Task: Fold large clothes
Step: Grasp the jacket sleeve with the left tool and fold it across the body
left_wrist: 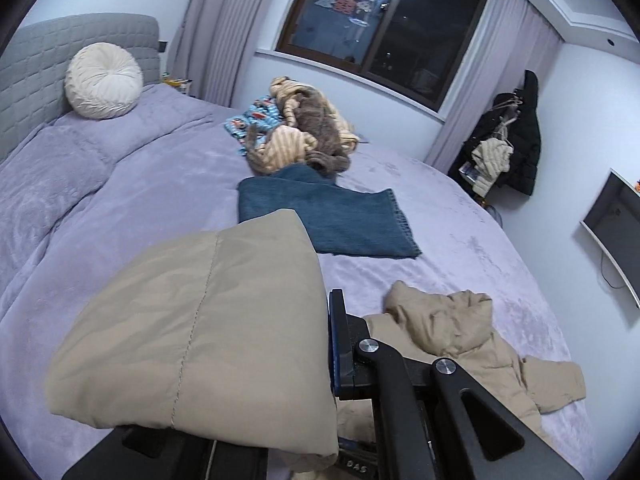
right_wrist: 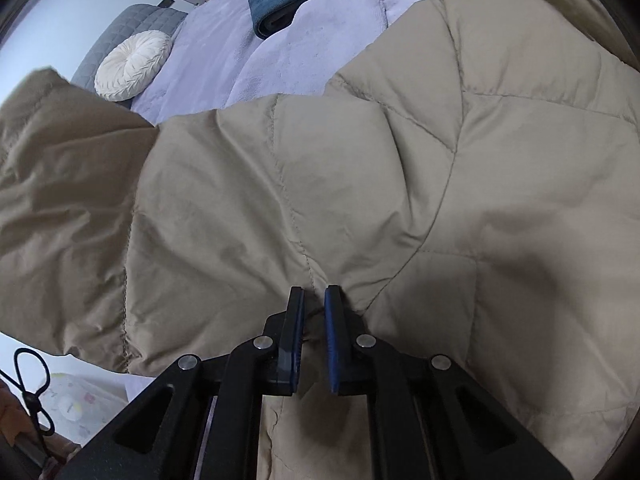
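Looking over the bed [left_wrist: 120,208], we see its lilac cover fill most of the left wrist view, with a grey headboard [left_wrist: 48,60] behind it. Our big tan padded coat [right_wrist: 360,160] lies spread across the near part of the bed and takes up nearly all of the right wrist view. A dark window [left_wrist: 384,36] sits in the far wall, and dark coats [left_wrist: 516,136] hang in the corner. A folded blue towel [left_wrist: 332,216] rests on the cover near the middle of the bed, and just behind it lies a heap of clothes [left_wrist: 300,128]. A round cream cushion [left_wrist: 104,80] leans on the headboard. Our left gripper [left_wrist: 332,344] has its jaws clamped on a fold of the coat, which bulges up and hides one finger; the coat's hood lies crumpled to its right. Our right gripper [right_wrist: 314,308] has its jaws drawn narrow with a pinch of coat fabric between the blue pads [right_wrist: 331,340]
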A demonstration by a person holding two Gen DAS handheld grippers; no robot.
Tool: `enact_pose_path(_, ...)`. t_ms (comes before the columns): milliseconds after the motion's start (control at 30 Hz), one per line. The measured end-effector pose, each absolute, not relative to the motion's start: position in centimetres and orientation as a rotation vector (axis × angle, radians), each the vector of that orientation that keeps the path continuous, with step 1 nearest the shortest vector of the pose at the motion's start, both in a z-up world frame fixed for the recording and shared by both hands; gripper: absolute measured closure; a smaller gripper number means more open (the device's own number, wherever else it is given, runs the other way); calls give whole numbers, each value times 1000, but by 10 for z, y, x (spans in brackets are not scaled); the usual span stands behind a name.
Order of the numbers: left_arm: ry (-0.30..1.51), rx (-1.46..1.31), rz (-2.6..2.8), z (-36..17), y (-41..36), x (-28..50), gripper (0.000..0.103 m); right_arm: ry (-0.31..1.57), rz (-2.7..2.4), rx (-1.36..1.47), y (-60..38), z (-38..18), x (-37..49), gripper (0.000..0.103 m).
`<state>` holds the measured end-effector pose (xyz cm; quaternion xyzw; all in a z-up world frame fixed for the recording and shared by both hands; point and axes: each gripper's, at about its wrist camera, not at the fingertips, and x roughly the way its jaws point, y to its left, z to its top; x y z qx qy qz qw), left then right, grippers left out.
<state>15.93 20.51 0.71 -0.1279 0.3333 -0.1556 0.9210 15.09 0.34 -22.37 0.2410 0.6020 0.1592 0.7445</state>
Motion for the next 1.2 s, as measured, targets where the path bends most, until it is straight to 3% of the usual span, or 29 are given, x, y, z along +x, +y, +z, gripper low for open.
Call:
enact_pose_path(267,788,-132,-523,-13,69,151,94,1235,242,470,-78,-180,106,93)
enact_pose_path(500,952,120,-614,-102,-58,129,94,1159,-45,438,-208,-151,41,93)
enact_pose_path(700,1019,328,-552,-166,-91,108,91,1179,-134,455,-257,-156,13,93)
enact_pose_path(733,1014,340,-555,-167,-90,107,71,1180,-133,460,-261,-156,14,93)
enact_pose_path(767,1013,344,-565,-167,-90,103,40,1180,-130,461,-260,-158,15,93)
enact_pose_path(833,976,335,-557,-159,-86,96,0,1179,-128,457,-256,-157,20,92)
enact_pose_path(1100,860,267,-482,-98,-1,78,0,1168,-63,413,-253,-142,14,88)
enact_pose_path(1167,853,260,-378,-92,39,81,0,1157,-25,378,-239,-133,19,59)
enact_pose_path(1200,865,259,-319,-92,62,82,0,1144,-1,351,-229,-128,22,24)
